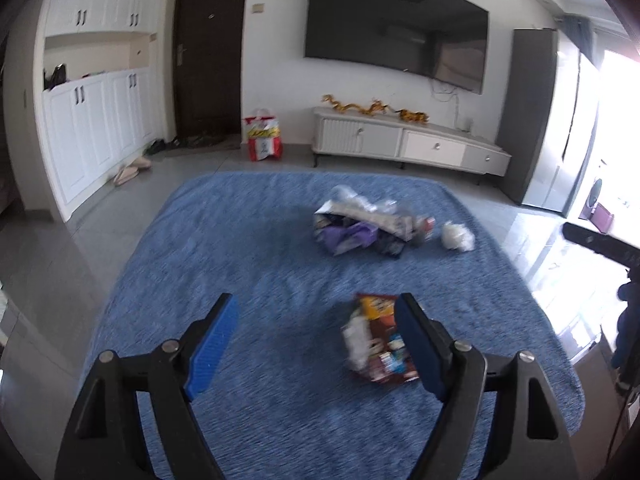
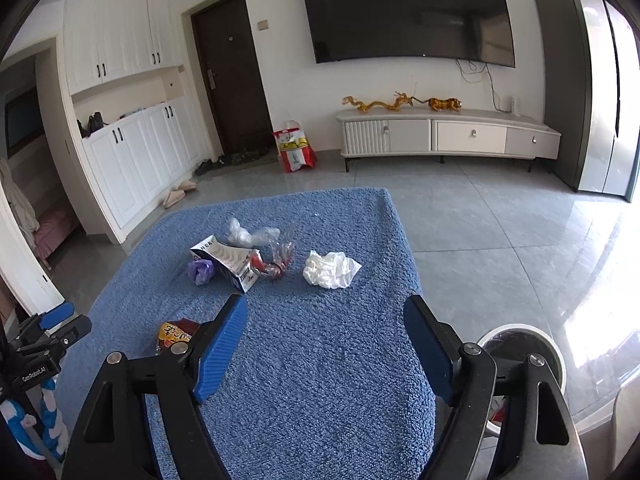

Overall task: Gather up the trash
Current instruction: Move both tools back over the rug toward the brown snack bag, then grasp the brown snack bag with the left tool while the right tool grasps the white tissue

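Both grippers out over a blue fleece cloth spread on a table; left gripper spread wide, blue pads well apart, nothing pinched; a crumpled snack wrapper, red and orange, lying on the cloth just inside its right-hand pad, possibly brushing it, though blur in the left wrist view leaves that unsettled; right gripper likewise gaping, only bare cloth between the pads, nothing gripped; further up the cloth, a cluster of rubbish: a torn white carton, a purple scrap tucked beside it, a clear plastic bag behind, a squashed clear cup with red inside, touching the carton; a white tissue wad just right of that heap, set apart from it; down at the right edge of the cloth, a white bin with a dark liner, on the grey tile floor, partly hidden behind the right gripper's frame.
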Demonstrator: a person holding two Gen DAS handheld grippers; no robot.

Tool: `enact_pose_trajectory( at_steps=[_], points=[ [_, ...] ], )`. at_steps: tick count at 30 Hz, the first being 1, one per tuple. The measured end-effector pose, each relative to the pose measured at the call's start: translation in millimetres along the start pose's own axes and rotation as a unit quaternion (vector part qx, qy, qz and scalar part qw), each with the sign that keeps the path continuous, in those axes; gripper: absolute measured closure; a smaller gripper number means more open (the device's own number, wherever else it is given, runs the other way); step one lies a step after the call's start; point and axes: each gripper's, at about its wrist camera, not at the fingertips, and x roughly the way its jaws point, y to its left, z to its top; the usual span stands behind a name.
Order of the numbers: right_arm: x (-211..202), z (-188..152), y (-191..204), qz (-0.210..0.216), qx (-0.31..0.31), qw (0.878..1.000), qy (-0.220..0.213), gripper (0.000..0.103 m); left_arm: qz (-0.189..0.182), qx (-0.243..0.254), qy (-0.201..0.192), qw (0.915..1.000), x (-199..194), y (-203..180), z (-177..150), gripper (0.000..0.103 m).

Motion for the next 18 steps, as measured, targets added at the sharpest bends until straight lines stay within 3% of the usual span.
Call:
enact_pose_trajectory(
  at_steps=[7,18],
  points=[
    [6.8,-5.3,-4.5,0.0,0.003,1.0,0.012,0.022,0.0,-0.015,0.029,0.9995,7.6,19.3,-19.4,0.024],
    [12.7,-19.3,-24.1,0.001,0.019,0.999,0.026,0.02,-0.051,0.046,0.067,0.9954,23.4,-33.4,-32.5,0.024]
  ],
)
